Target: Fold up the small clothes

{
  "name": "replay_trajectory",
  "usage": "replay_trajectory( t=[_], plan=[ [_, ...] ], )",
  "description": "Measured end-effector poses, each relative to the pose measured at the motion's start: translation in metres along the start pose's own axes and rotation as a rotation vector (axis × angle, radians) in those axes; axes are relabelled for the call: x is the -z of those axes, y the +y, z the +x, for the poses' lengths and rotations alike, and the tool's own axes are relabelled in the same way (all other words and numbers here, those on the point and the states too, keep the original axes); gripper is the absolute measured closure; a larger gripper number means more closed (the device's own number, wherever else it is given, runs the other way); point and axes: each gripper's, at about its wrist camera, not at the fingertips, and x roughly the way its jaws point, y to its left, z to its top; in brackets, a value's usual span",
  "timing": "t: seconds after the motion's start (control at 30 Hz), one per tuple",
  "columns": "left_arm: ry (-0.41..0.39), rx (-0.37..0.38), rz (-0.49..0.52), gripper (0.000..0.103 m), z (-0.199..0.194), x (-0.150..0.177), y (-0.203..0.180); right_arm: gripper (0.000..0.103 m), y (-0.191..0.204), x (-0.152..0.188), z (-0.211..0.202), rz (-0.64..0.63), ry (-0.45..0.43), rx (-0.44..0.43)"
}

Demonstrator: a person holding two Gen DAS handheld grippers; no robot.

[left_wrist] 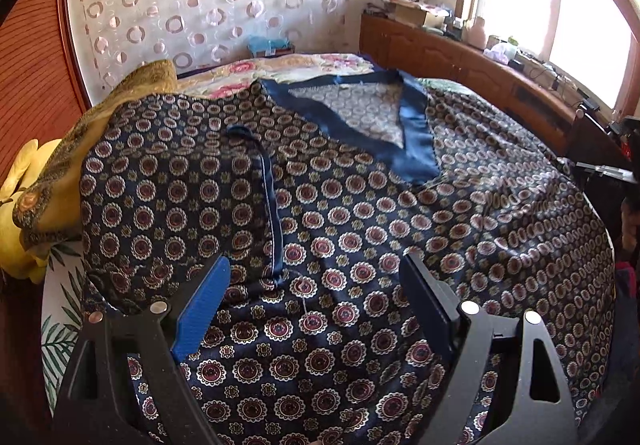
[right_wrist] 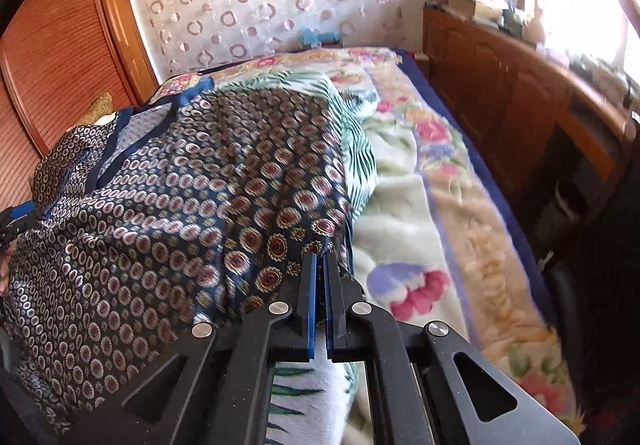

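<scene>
A navy patterned top (left_wrist: 340, 229) with a plain blue V-neck band (left_wrist: 416, 141) lies spread on the bed. Its left sleeve (left_wrist: 172, 197) is folded over onto the body. My left gripper (left_wrist: 316, 277) is open just above the lower middle of the top, holding nothing. In the right wrist view the same top (right_wrist: 168, 213) lies at left. My right gripper (right_wrist: 320, 261) is shut on the top's right edge, with fabric pinched between the blue pads (right_wrist: 311, 285).
A floral blanket (right_wrist: 432, 205) covers the bed to the right. A leaf-print sheet (right_wrist: 356, 149) shows under the top. A yellow-brown cloth (left_wrist: 100, 133) and a yellow toy (left_wrist: 16, 213) lie at left. A wooden cabinet (left_wrist: 460, 61) runs along the window side.
</scene>
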Motion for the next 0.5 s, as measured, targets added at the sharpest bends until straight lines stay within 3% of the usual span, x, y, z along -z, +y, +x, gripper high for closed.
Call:
replay_trajectory(
  t=[0.3,0.5],
  plan=[
    [0.067,0.003,0.012,0.016,0.019,0.005,-0.003,0.100,0.048,-0.020,-0.024,-0.085,-0.111,-0.124],
    [0.094,-0.009,0.038,0.016,0.025,0.006,-0.007,0.100,0.081,-0.006,-0.017,-0.161,-0.070,-0.190]
  ],
)
